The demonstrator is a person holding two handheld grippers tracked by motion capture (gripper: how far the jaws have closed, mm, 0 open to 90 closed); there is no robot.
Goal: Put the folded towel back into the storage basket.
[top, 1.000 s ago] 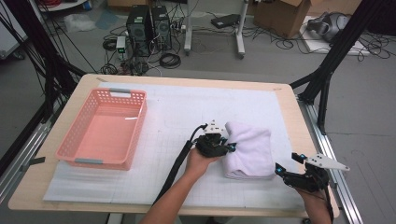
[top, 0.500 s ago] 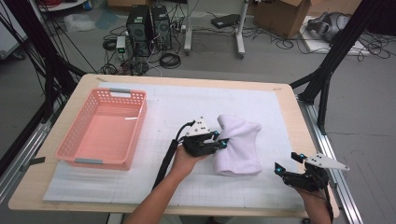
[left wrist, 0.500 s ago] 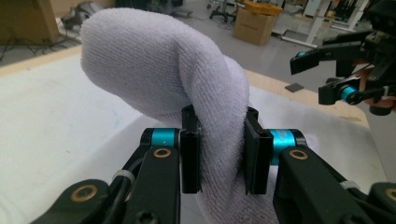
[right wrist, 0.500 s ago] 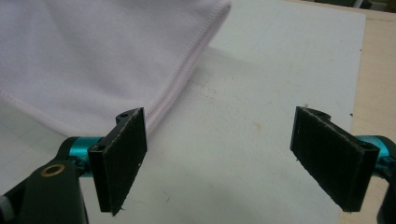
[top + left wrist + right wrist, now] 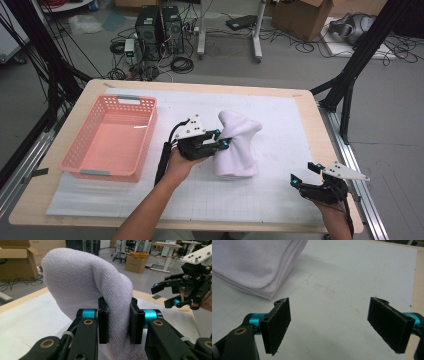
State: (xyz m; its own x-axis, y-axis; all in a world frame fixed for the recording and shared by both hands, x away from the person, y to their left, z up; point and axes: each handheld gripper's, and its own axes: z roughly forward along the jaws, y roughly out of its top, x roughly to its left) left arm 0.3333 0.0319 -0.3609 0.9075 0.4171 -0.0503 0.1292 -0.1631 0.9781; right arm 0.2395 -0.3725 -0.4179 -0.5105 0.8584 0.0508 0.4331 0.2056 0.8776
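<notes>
While left claw (image 5: pixel 220 143) clamps bunched white towel (image 5: pixel 237 145), lifted edge up, rest apparently draped on worktop (image 5: pixel 280 200), pink basket (image 5: pixel 107 137) lies well left of it. Right claw (image 5: pixel 303 174) gapes empty, near towel's right side.

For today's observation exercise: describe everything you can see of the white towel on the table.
The white towel is soft terry cloth with stitched hems, folded into several layers. Its near part lies on the white mat, to the right of the pink basket. Its far part is lifted into a rounded hump, pinched between the pads of the left gripper, whose jaws are closed on a thick fold. The right gripper stands open, apart from it.
</notes>
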